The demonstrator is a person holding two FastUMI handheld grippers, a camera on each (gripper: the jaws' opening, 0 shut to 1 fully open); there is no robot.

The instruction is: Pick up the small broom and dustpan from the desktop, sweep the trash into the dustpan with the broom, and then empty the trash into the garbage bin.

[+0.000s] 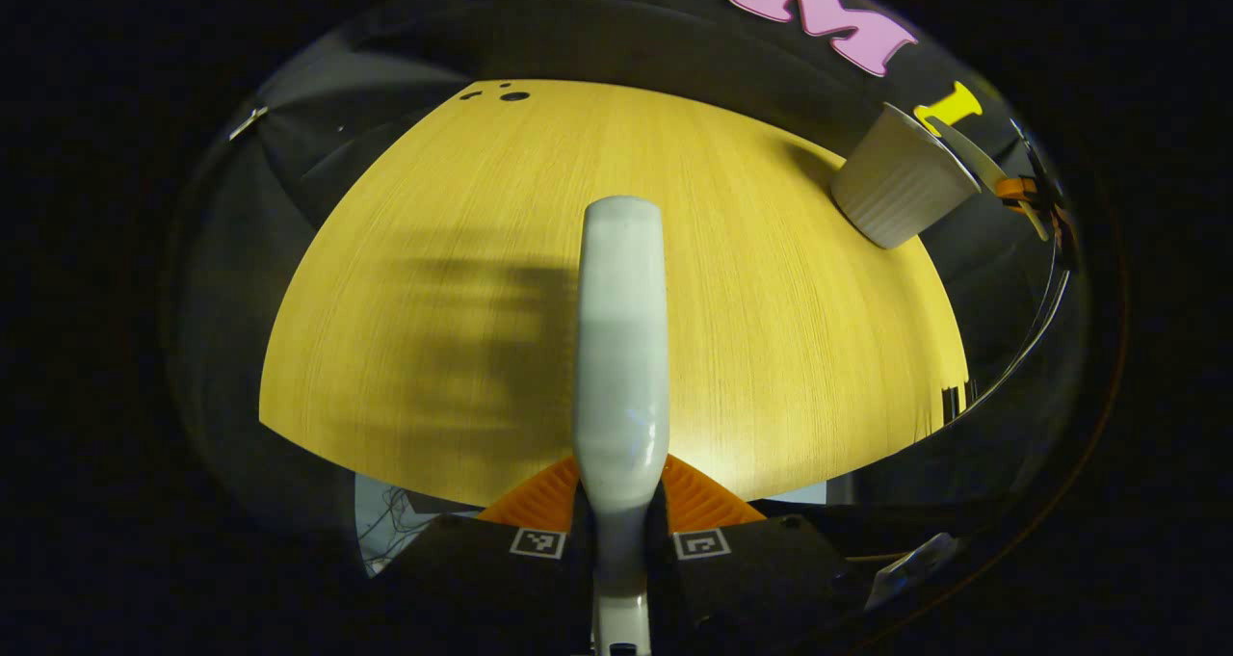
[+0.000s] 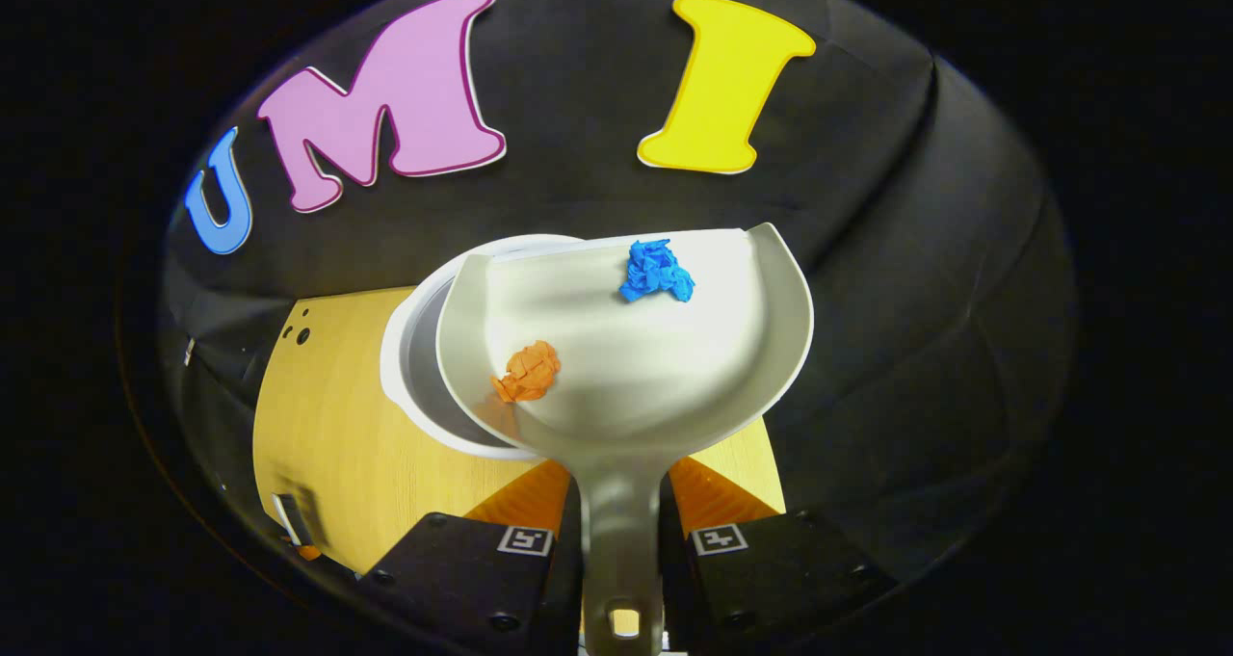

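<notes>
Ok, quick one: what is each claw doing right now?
Left claw: closed on the broom handle.
Right claw: closed on the dustpan handle, over the garbage bin.

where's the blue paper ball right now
In the right gripper view the blue paper ball lies in the dustpan near its far edge, up and right of the orange paper ball, with the dustpan held over the garbage bin.
</notes>
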